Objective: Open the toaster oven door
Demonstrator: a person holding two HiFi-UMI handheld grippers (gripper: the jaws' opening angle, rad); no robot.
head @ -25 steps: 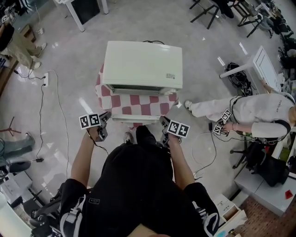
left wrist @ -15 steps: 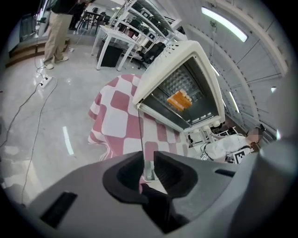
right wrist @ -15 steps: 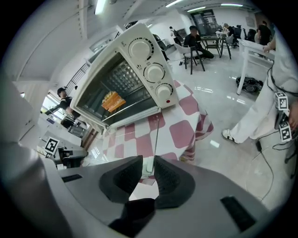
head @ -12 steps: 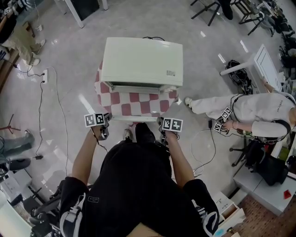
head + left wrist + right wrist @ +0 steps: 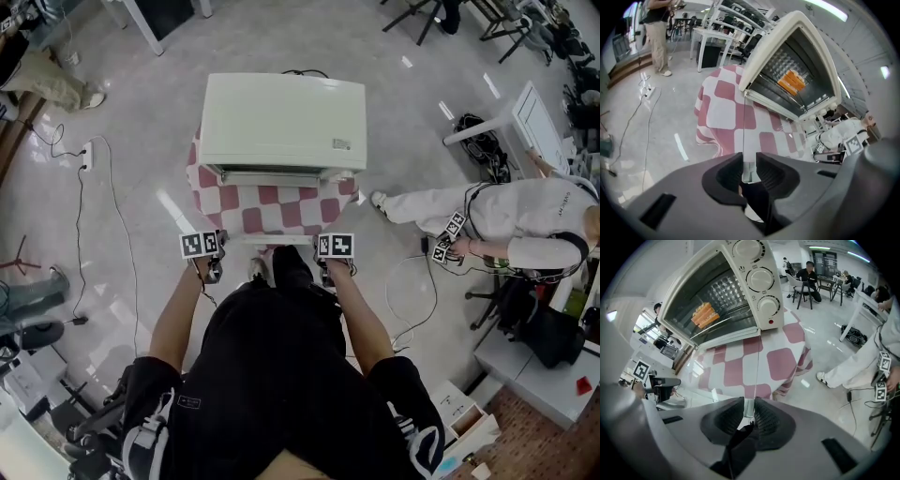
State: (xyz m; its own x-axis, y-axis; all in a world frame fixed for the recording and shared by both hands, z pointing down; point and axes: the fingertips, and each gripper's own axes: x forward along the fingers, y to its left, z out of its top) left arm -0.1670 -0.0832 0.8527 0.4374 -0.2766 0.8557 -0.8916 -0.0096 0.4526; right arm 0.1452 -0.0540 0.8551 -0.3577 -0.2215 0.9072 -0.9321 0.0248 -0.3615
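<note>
The cream toaster oven [image 5: 281, 117] stands on a small table under a red-and-white checked cloth [image 5: 199, 176]. Its glass door [image 5: 272, 211] is swung down flat toward me, and the white door handle [image 5: 272, 240] forms its near edge. My left gripper [image 5: 219, 251] holds the handle's left end. Its jaws are opening, with the handle [image 5: 748, 169] still between the pads. My right gripper [image 5: 322, 255] holds the right end, jaws closing on the handle [image 5: 748, 408]. Orange food [image 5: 791, 82] lies on the rack inside, and three knobs [image 5: 760, 280] sit on the right panel.
A person in white [image 5: 506, 216] crouches to the right, holding marker-cube grippers. Cables [image 5: 94, 187] trail over the floor on the left. A white desk [image 5: 525, 122] and chairs stand at the back right. My shoes [image 5: 281, 267] are under the table's front edge.
Both grippers have drawn inward toward each other along the front edge of the lowered door. The oven and table stay put.
</note>
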